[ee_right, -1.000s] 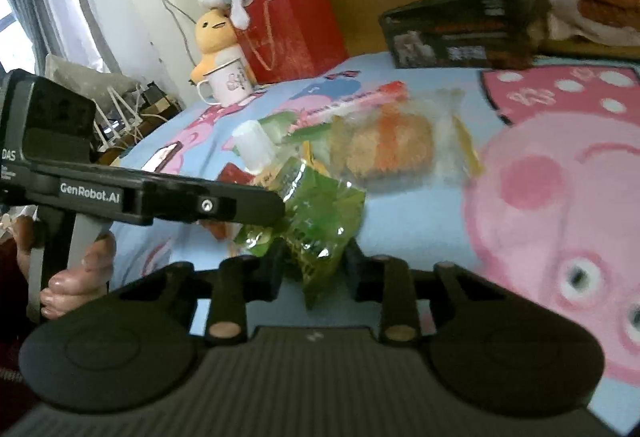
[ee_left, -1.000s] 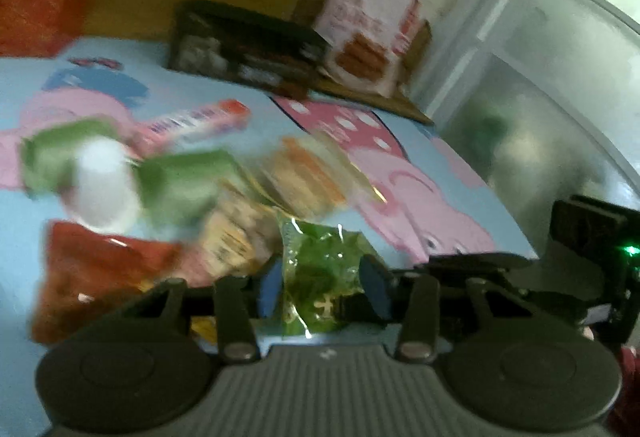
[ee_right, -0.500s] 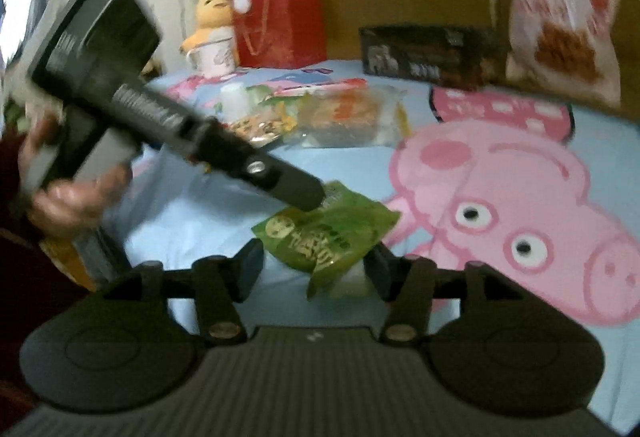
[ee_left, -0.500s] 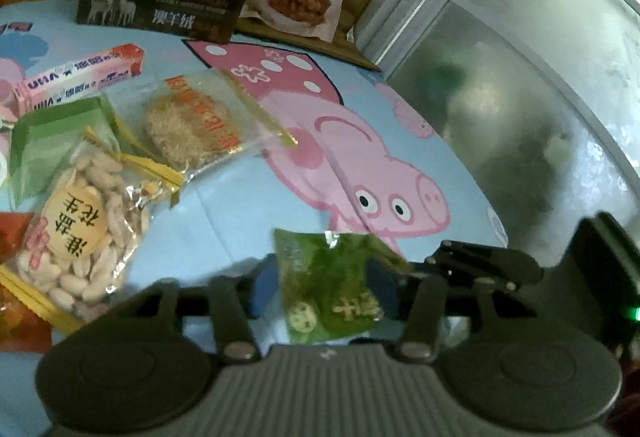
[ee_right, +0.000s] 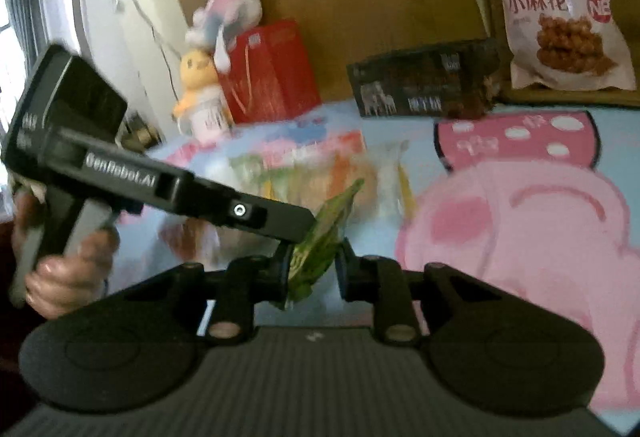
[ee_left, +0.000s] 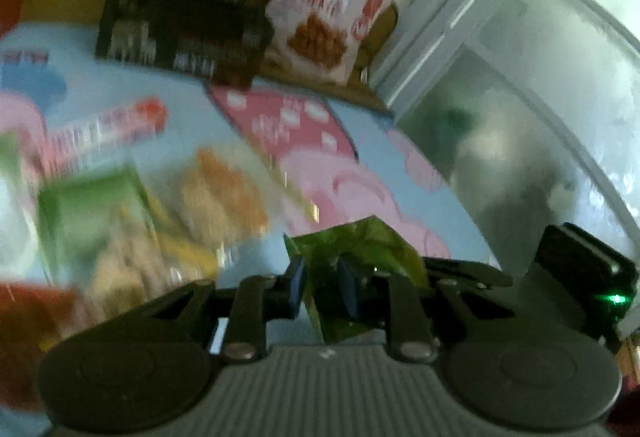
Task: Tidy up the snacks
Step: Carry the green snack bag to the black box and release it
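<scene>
A: What's carrying everything?

B: A bed (ee_right: 600, 377) with a cartoon-pig sheet. At the far edge a dark box (ee_right: 424, 83) is lying, a big white snack bag (ee_right: 560, 9) is leaning on the wall beside it, and a red gift bag (ee_right: 268, 69) with plush toys is sitting toward the far left corner.

A: Snacks?

B: A loose pile (ee_left: 168, 205) is sitting left of centre: a pink-and-red tube, a flat green pack, a clear pack of something orange-brown, a peanut pack. Too blurred for more. Nothing looks lined up or sorted.

A: Grippers?

B: Both are on one item. The left hand-held gripper (ee_left: 322, 287) is pinching the small green packet (ee_left: 360, 249), lifted clear of the sheet near the front edge. The right hand-held gripper (ee_right: 314, 271) is sitting with its jaws narrowed around the packet's other end (ee_right: 320, 241); I can't tell whether the pads are actually clamping.

A: Progress?

B: Early, I'd judge. One packet is getting handled, apart from the pile, and not placed yet. The pile itself is looking untouched, so most of the work is remaining.
</scene>
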Demonstrator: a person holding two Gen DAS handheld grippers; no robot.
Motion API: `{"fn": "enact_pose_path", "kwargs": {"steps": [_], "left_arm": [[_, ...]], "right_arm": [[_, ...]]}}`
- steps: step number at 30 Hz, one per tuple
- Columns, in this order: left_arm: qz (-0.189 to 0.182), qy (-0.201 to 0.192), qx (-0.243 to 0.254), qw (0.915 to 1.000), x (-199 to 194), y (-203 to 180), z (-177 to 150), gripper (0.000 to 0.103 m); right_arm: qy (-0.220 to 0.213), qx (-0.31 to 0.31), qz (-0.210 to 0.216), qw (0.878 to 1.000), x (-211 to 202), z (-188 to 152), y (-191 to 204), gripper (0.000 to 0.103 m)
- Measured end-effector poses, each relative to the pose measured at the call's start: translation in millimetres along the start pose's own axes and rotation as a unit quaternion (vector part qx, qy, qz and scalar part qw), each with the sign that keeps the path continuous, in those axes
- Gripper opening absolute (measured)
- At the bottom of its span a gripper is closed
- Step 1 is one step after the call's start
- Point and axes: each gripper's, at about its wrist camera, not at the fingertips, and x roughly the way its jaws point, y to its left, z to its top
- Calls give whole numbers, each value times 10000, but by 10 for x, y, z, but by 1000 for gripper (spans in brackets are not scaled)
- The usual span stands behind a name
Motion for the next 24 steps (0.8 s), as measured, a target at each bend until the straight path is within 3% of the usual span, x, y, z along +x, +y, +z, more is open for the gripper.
{"fn": "enact_pose_path", "kwargs": {"steps": [8,14,18,20,22,24], "left_arm": [[687,-785,572,9929,-24,-21,993,23],[1274,-1053,405,9854,428,375,1868,30],[1449,-999,89,9843,752,675,2128,33],[1491,-944,-50,9843,860,799,2179,36],[1556,-954,-110,9831,854,854,2161,41],[1536,-965,-174,9833,769,905,2098,42]], "right_arm": [[-467,-88,243,9986,429,998,-256,25],[-466,96,13,9989,1159,1675,-694,25],[-317,8,-397,9987,1540,1815,-870,24],[-189,-107,-662,9976,1678,1817,-907,29],[-166,-350,-1059,9936,1728,1791,-887,50],[-303,-667,-1414,9872,1670,1764,-821,53]]}}
